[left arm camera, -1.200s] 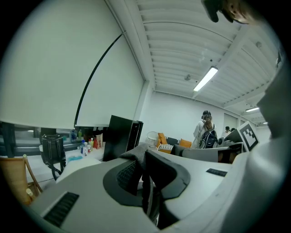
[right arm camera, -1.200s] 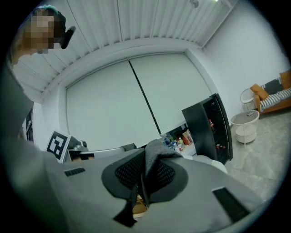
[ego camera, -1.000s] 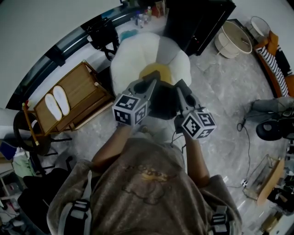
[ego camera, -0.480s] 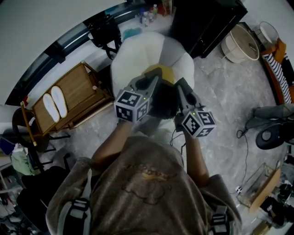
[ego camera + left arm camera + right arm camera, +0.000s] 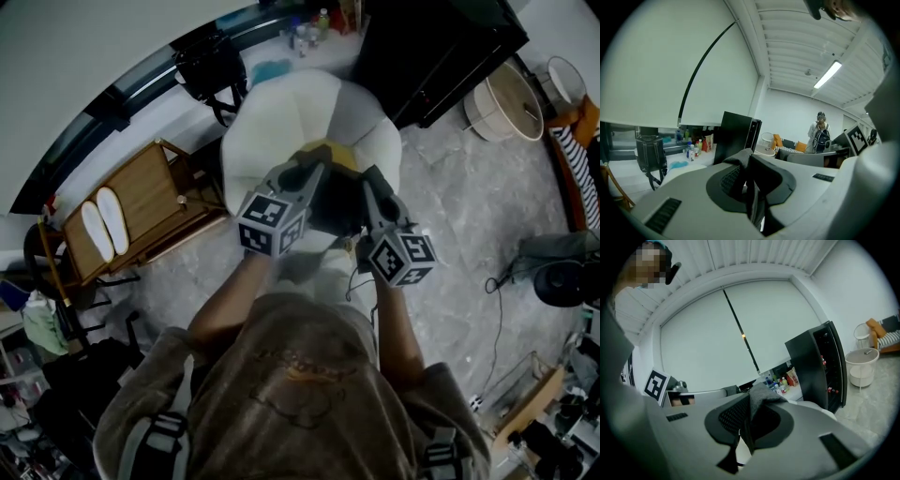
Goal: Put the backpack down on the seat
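Observation:
A dark backpack [image 5: 337,202] with a yellow part at its top [image 5: 330,155] hangs between my two grippers, over the front edge of the white cushioned seat [image 5: 291,117]. My left gripper [image 5: 309,175] is shut on a dark strap of the backpack [image 5: 739,161]. At its right, my right gripper [image 5: 371,180] is shut on another fold of dark backpack fabric [image 5: 761,397]. In both gripper views the fabric is pinched between the pads and sticks up past them. The backpack's lower part is hidden behind the grippers.
A wooden crate [image 5: 141,192] with a pair of white slippers [image 5: 98,228] stands left of the seat. A black cabinet [image 5: 441,47] is behind it at the right, a black bag [image 5: 211,70] on the ledge behind. A round basket [image 5: 506,103] and cables [image 5: 497,281] lie on the floor.
Both grippers have carried the backpack forward toward the white seat and a little lower. Their hold on the fabric is unchanged.

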`<state>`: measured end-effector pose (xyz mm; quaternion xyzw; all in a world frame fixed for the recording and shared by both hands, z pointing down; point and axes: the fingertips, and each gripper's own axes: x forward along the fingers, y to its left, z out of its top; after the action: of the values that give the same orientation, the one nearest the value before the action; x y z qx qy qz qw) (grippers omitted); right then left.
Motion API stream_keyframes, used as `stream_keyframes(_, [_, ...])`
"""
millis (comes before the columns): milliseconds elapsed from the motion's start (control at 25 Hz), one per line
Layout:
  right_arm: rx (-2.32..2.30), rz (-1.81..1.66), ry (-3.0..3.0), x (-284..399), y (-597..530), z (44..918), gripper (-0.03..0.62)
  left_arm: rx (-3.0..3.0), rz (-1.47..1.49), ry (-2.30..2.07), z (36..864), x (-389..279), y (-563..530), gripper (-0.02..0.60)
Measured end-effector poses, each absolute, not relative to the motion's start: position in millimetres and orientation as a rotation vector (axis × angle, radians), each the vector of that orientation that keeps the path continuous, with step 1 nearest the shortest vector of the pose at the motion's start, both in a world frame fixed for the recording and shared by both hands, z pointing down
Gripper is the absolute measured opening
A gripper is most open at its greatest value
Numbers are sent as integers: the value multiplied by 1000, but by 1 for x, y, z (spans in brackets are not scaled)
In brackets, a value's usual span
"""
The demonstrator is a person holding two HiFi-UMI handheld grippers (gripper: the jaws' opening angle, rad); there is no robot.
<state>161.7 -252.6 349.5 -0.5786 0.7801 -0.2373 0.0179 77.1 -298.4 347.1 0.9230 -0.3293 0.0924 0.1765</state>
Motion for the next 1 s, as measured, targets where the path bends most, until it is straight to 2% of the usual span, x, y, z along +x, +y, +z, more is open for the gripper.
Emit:
stream_keyframes(480, [-1803, -754, 2458, 213, -334, 409, 29, 2571, 316, -961, 410, 125, -374, 32])
stream_keyframes(1000, [-1818, -785, 2465, 236, -385, 485, 29, 2580, 366, -971, 488, 151, -427, 32])
